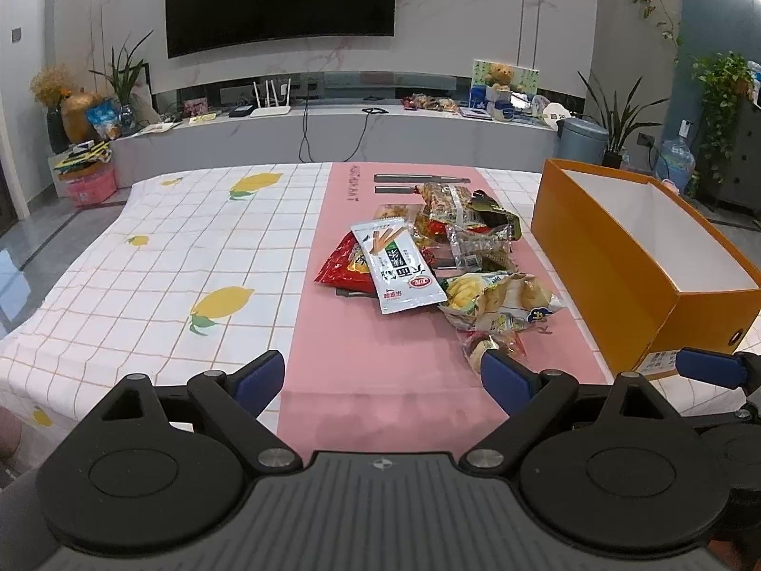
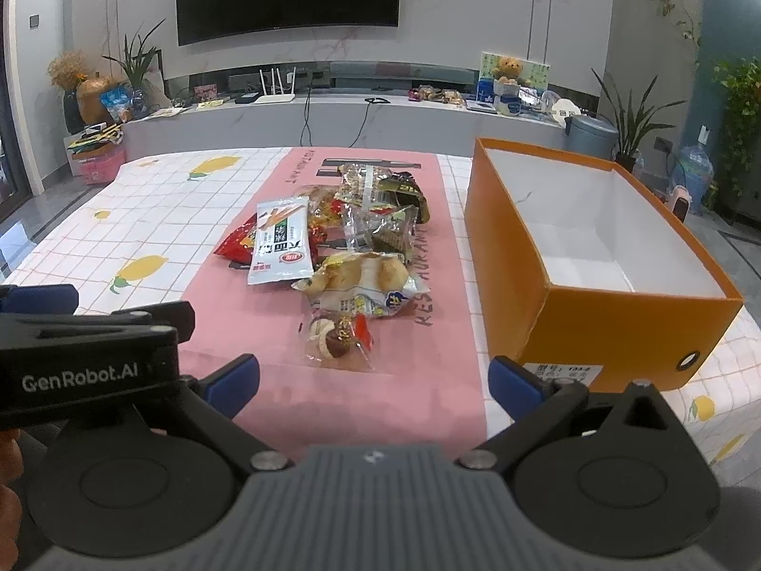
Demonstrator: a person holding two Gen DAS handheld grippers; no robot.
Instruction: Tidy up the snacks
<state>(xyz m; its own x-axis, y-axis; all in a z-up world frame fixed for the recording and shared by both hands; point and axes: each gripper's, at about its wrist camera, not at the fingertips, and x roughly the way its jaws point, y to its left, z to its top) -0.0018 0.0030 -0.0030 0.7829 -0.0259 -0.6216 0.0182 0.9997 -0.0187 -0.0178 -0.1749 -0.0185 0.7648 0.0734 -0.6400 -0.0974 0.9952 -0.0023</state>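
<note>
Snacks piled, both my grippers empty.

My left gripper (image 1: 383, 376) and right gripper (image 2: 373, 380) gape wide before the snack pile (image 2: 333, 238) on the pink "RESTAURANT" runner (image 2: 333, 380), beside the orange box (image 2: 618, 323); "GenRobot.AI" marks the left.

I am looking low along both wrist views from the near table edge toward the wall television. Both are sharing the heap of crinkly snack packets (image 1: 437, 261) on the pink paper mat (image 2: 266, 333) and the open orange cardboard box (image 2: 599, 328), the right view sitting nearer the box.
</note>
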